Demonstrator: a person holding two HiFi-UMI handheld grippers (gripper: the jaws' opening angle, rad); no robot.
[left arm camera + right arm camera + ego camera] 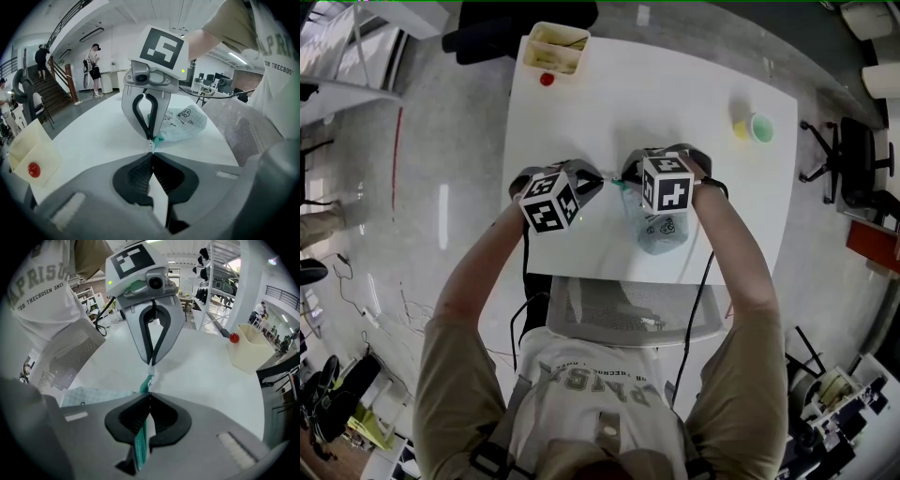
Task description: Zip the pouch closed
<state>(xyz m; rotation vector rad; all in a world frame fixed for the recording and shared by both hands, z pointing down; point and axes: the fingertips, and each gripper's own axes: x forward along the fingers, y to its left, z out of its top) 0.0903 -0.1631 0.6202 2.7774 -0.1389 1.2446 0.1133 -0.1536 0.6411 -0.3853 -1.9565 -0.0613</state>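
Note:
A pale teal pouch (pixel 658 232) with printed doodles lies on the white table (pixel 712 84), its teal zipper end (pixel 619 186) pointing left. My right gripper (pixel 626 180) is shut on the teal zipper tape (pixel 140 441), which runs between its dark pads (pixel 161 420). Facing it tip to tip, my left gripper (pixel 598 178) is shut on the small silver zipper pull (pixel 151 371). In the left gripper view my own jaws (pixel 151 153) meet just under the right gripper (pixel 150 137), with the pouch (pixel 187 123) behind it. The left gripper (pixel 151 363) closes the right gripper view ahead of my own jaws (pixel 149 392).
A beige tub (pixel 555 47) stands at the table's far left corner with a red ball (pixel 547 79) beside it. Yellow and green cups (pixel 753 127) sit at the far right. A mesh chair back (pixel 628 309) is against the near edge. People stand by stairs (pixel 47 70).

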